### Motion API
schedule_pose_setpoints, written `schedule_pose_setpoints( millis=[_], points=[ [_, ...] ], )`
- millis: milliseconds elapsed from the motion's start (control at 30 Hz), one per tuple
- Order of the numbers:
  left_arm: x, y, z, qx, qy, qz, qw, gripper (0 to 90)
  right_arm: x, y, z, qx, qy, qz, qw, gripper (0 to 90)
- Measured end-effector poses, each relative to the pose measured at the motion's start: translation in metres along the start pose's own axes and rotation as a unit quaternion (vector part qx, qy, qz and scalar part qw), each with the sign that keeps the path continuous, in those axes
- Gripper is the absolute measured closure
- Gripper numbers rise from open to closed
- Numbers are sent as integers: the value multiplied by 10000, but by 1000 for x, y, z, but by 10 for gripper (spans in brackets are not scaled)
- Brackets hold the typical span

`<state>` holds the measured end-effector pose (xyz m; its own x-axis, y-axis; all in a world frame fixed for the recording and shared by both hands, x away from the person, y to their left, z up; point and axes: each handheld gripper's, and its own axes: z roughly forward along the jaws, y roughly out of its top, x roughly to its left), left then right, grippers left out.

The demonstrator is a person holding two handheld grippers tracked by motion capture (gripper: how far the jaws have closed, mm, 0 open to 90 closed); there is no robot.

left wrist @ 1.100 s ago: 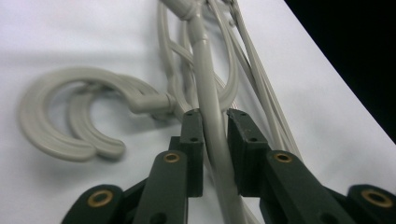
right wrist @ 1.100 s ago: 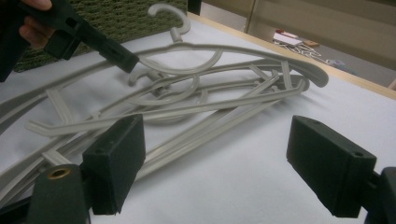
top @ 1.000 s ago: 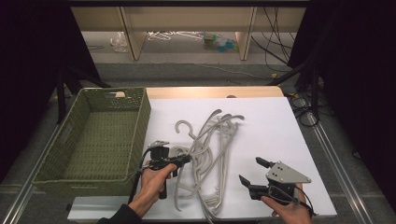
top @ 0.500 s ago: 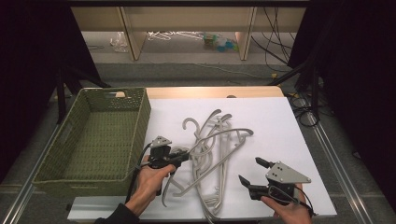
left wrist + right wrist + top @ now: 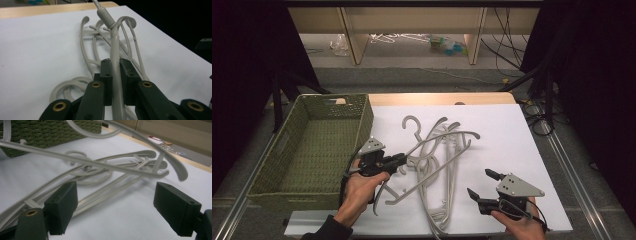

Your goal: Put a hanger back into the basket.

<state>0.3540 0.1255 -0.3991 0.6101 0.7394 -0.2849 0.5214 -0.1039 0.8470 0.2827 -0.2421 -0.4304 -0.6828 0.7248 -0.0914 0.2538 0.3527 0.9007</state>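
Several grey plastic hangers (image 5: 437,150) lie tangled on the white table top (image 5: 512,135). My left gripper (image 5: 399,160) is shut on the arm of one grey hanger (image 5: 115,57), which is lifted off the pile and slants up to the right. In the left gripper view its pads (image 5: 106,72) press on the hanger arm from both sides. My right gripper (image 5: 479,185) rests near the front right of the table, open, its pads (image 5: 62,205) wide apart with nothing between them. The hanger pile (image 5: 100,175) lies just beyond it.
A green woven basket (image 5: 287,155) stands at the left of the table, close to my left hand. The table's wooden far edge (image 5: 437,98) runs behind the white top. Shelving and cables (image 5: 512,30) sit on the floor beyond.
My left gripper has risen with the hanger in it, pulling that hanger up out of the pile and tilting it. The right gripper has stayed where it was.
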Motion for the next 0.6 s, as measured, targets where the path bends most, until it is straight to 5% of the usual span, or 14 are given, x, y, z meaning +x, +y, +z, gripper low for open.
schedule_pose_setpoints(
  millis=[233, 300, 333, 600],
  points=[
    [4, 24, -30, -410, 93, 69, 9991, 812, -1, 0, 0, -36, -29, -25, 10000, 204],
    [8, 32, -40, -583, 100, 246, 9979, 813, -1, 0, 0, -36, -25, -16, 10000, 204],
    [8, 36, -46, -602, 132, 159, 9980, 813, -1, -1, 1, -93, -60, -31, 9999, 204],
    [26, 56, -92, -829, 597, 298, 9943, 815, 0, 0, 1, -24, -6, -54, 10000, 204]
  ],
)
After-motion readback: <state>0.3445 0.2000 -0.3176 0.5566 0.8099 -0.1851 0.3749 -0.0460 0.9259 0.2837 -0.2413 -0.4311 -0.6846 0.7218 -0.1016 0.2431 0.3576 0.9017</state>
